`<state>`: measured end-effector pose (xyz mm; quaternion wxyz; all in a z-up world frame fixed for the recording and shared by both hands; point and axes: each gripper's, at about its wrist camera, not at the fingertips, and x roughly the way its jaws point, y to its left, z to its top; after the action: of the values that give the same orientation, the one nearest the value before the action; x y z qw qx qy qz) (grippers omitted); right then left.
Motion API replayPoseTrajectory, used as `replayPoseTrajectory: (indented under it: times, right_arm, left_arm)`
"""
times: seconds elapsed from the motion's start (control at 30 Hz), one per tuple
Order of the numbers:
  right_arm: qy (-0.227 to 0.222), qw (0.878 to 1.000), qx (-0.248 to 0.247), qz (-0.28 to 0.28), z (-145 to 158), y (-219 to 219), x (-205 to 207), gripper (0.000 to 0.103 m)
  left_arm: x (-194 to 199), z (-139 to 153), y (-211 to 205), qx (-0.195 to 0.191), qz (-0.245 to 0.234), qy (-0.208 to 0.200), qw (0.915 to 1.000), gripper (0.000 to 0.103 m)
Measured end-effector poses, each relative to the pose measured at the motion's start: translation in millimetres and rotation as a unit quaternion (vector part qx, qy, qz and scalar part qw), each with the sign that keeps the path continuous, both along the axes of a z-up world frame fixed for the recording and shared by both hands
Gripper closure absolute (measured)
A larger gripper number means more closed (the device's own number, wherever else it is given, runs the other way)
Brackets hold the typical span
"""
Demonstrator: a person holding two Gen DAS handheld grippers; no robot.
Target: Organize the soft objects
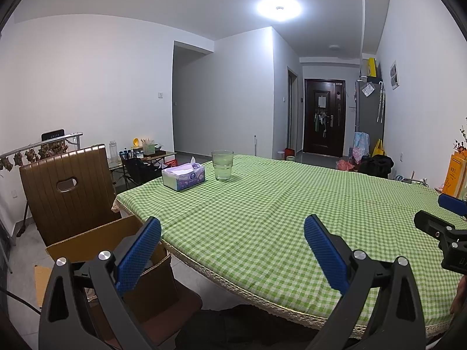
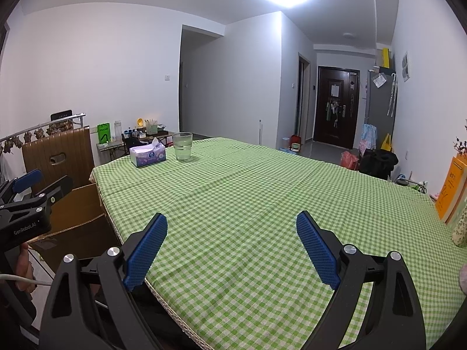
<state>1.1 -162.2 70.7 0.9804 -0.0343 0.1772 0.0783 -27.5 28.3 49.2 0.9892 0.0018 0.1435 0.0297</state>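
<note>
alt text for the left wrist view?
The left claw hangs open and empty over the near edge of a table in green checked cloth. A tissue box and a glass stand at its far end; an open cardboard box sits lower left.

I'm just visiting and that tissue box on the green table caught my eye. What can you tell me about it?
The tissue box is a soft-looking rectangular pack, lilac and white with a round blue logo and small flower prints on its long side. A white tissue sticks up from the slot on top. It lies flat on the green checked tablecloth near the table's far left corner, just left of a clear glass, with a small gap between them. Nothing else touches it.
</note>
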Motion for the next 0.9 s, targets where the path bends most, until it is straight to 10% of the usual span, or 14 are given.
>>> replayPoseTrajectory:
  times: [0.9]
  right_arm:
    - [0.004, 1.000, -0.007, -0.002, -0.5, -2.6, 2.1, 0.016]
  left_arm:
    - [0.2, -0.8, 3.9, 0.004, 0.000, 0.003, 1.0000, 0.008]
